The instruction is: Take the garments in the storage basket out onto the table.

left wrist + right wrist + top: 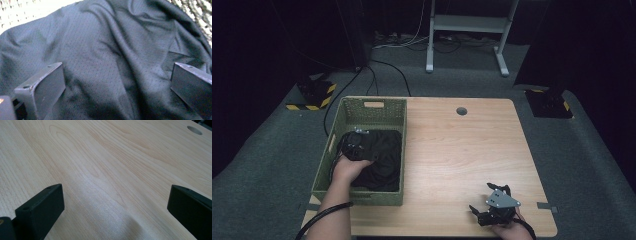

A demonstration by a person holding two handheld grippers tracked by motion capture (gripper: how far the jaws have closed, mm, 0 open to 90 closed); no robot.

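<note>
A crumpled black mesh-fabric garment (379,160) is seen lying inside a green woven rectangular basket (373,111), which stands on the left part of a light wooden worktop (462,150). The basket's long axis runs from the person's edge of the worktop toward the far edge, and the garment is bunched along the same line, filling the near and middle part of the basket floor. Which end of the garment is which cannot be told, since it is bundled without a clear collar or hem.

The left tool (356,146) is held down inside the basket, over the left part of the garment, by the person's left hand (347,170). In the left gripper view its two black jaws are seen spread wide apart, with the folds of the dark garment (112,57) lying between and beyond them; whether the jaws touch the cloth cannot be told. Bright woven basket wall (15,7) is visible at the upper corners of that view.

The right tool (492,210) is held near the front right edge of the worktop, well apart from the basket. In the right gripper view its jaws are likewise spread apart with nothing between them, and bare wood (112,170) is seen ahead, with a round cable hole (194,130) far off.
</note>
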